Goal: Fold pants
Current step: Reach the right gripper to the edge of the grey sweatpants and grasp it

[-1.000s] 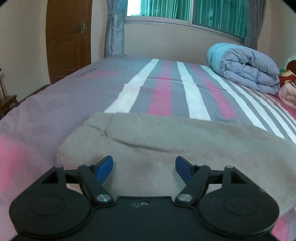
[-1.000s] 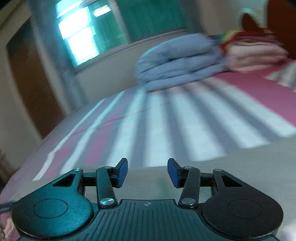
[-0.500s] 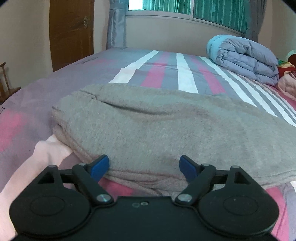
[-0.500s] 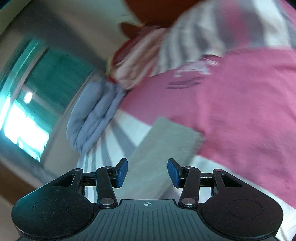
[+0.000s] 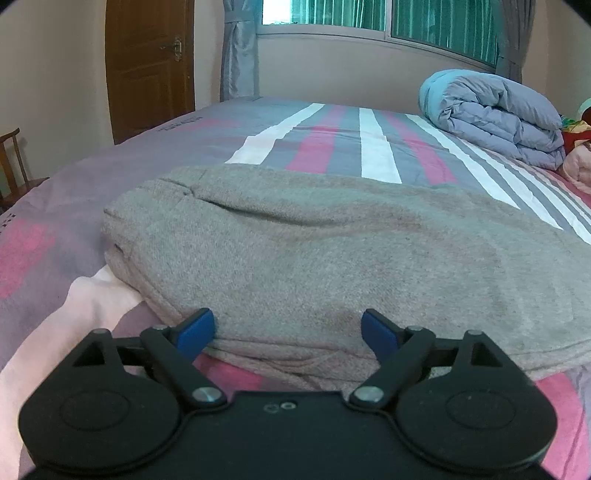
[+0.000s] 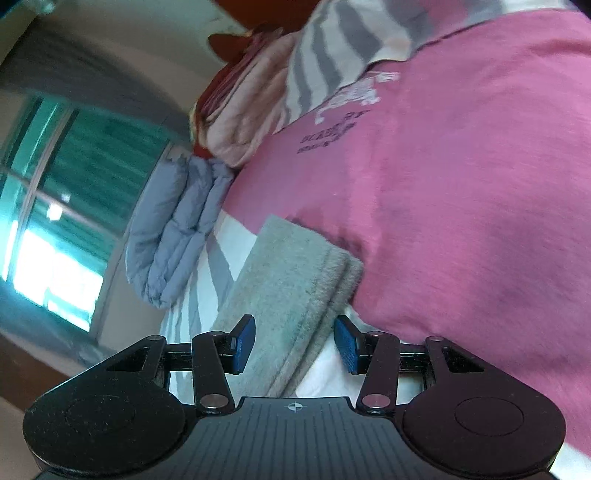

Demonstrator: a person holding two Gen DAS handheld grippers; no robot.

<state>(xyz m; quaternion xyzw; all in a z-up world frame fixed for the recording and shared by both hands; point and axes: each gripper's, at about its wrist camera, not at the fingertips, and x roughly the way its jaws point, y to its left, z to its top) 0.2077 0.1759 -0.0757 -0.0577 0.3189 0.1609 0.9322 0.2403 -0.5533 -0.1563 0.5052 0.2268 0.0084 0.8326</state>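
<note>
Left gripper [image 5: 288,334], jaws spread wide, level with the near edge of the folded grey pants [image 5: 332,251], gripping nothing. Right gripper [image 6: 294,343], rolled sideways, jaws likewise apart, straddling the pants' layered narrow end [image 6: 295,291] without closing on it. The pants lie flat on the striped bed [image 5: 332,136]. Beyond: a rolled blue quilt [image 5: 495,114], a door [image 5: 149,66] and a curtained window [image 5: 388,18].

fuzzy knit pants [image 5: 332,251], matt plastic tongs [image 5: 288,334]
</note>
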